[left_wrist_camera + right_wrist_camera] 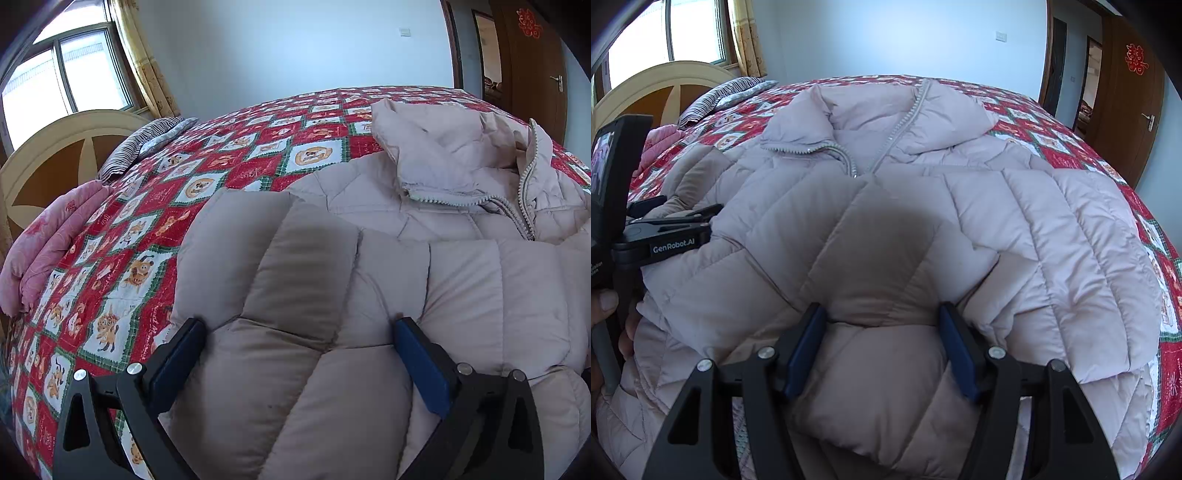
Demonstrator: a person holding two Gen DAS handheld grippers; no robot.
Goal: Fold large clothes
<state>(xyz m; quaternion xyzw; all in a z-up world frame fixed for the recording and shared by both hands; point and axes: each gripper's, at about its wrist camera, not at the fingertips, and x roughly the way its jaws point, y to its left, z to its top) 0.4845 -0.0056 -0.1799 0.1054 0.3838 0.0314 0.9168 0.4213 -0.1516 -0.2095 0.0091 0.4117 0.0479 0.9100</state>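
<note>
A pale pink-beige puffer jacket [461, 280] lies front up on the bed, its collar and zipper [846, 155] toward the far side. In the left wrist view my left gripper [295, 325] has its blue pads set wide, pressed on either side of a thick puffed fold at the jacket's near left edge. My right gripper [882, 310] pinches a bulging fold of the jacket [1034, 229] near its near middle. In the right wrist view the left gripper [690, 210] shows at the jacket's left side, with a person's hand [605, 299] behind it.
The jacket rests on a red, white and green patterned quilt [147, 206] covering the bed. A striped pillow [147, 144], a pink blanket [44, 243] and a cream headboard [55, 155] lie to the left. A brown door [1126, 92] stands at the far right.
</note>
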